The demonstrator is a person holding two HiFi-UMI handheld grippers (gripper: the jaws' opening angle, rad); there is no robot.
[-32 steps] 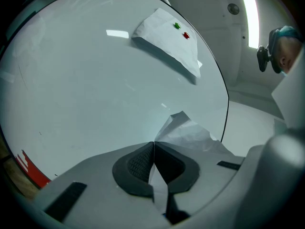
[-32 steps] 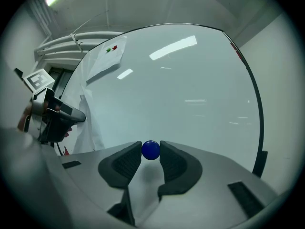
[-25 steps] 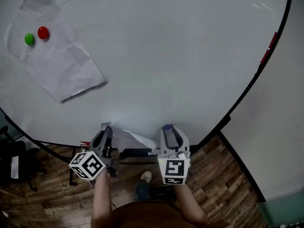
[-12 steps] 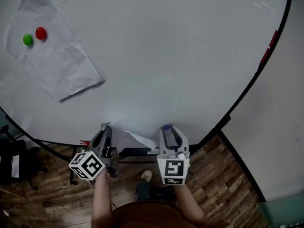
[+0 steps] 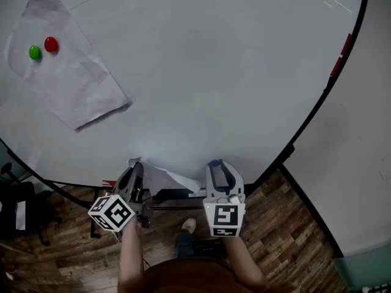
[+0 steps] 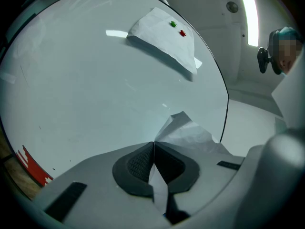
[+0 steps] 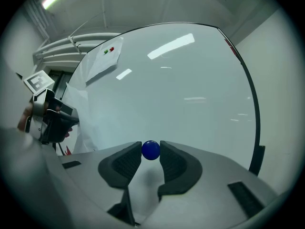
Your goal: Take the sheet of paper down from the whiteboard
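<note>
A creased white sheet (image 5: 70, 78) hangs at the whiteboard's (image 5: 214, 72) upper left, pinned by a green magnet (image 5: 35, 52) and a red magnet (image 5: 51, 44). In the left gripper view the same sheet (image 6: 164, 37) lies far ahead. My left gripper (image 5: 135, 166) is shut on a second, crumpled sheet (image 5: 165, 179) at the board's lower edge; the paper (image 6: 188, 132) runs up from between the closed pads. My right gripper (image 5: 215, 163), beside it, is shut on a small blue magnet (image 7: 151, 150) right at the board's surface.
The whiteboard's black frame (image 5: 305, 127) curves down the right side, with a red strip (image 5: 341, 57) on it. A marker tray (image 5: 177, 195) runs under the board, above the wooden floor (image 5: 55, 255). The left gripper (image 7: 52, 118) shows at the right gripper view's left.
</note>
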